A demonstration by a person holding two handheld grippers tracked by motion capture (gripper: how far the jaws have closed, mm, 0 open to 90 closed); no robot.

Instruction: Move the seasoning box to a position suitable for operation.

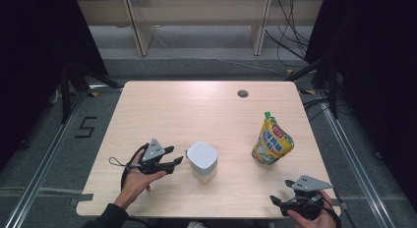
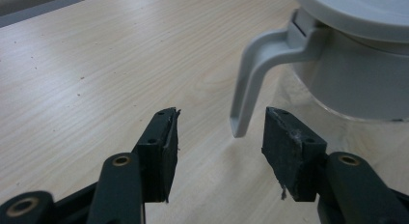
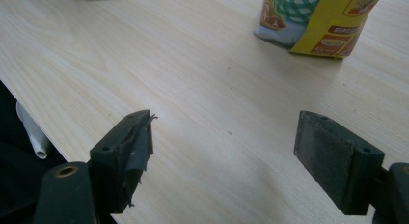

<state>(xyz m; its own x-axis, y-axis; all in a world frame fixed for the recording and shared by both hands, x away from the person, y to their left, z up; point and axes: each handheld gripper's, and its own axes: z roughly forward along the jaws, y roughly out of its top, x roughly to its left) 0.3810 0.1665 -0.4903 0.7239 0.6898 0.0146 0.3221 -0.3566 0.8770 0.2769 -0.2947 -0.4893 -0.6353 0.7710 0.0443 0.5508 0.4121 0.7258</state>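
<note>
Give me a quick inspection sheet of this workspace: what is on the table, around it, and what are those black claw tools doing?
Surface: pale wooden table, a small round hole near its far edge.
Job's things: clear jug with a grey lid; its handle lies just ahead of the left gripper's jaws.
Clutter: yellow pouch standing upright.
Grippers: left gripper open, pads not touching the handle; right gripper open wide over bare table.
Cables: black cables on the floor behind the table.
Surroundings: grey floor, wooden furniture legs beyond.

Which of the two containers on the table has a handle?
The white-lidded pitcher by the left gripper: a grey handle curves from its lid. The yellow pouch has just a green cap.
</note>
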